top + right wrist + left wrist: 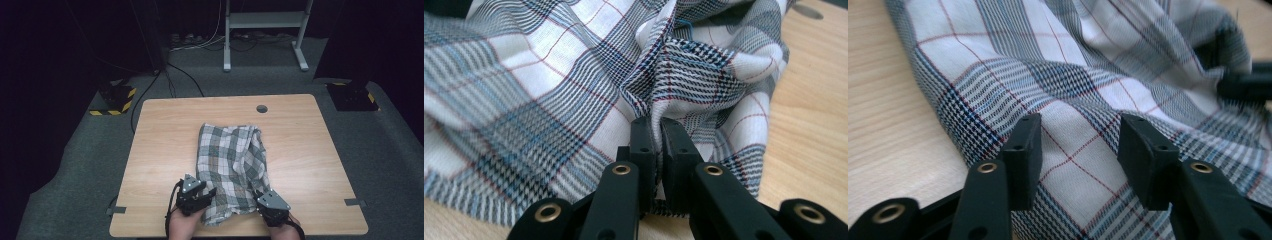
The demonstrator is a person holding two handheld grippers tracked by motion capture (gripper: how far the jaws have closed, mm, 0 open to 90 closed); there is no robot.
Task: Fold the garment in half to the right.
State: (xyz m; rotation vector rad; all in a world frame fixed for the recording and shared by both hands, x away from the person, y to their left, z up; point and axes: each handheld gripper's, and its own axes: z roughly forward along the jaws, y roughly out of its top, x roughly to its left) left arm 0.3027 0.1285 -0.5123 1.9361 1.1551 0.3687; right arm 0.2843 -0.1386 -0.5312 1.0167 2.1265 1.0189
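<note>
A checked cloth (231, 165) in white, blue and black with thin red lines lies rumpled on the wooden table (165, 130), reaching from the middle to the front edge. At its front left edge my left gripper (200, 192) stands open; in the left gripper view the jaws hover apart over the cloth (1068, 90) near its left border, pads not pressing on it. My right gripper (265, 200) is at the cloth's front right corner. In the right gripper view its jaws are shut on a pinched fold of the cloth (659, 125).
A round cable hole (262, 108) sits in the table near the far edge. Bare wood lies on both sides of the cloth. On the floor beyond are a white desk frame (265, 30), cables, and yellow-black striped blocks (117, 97).
</note>
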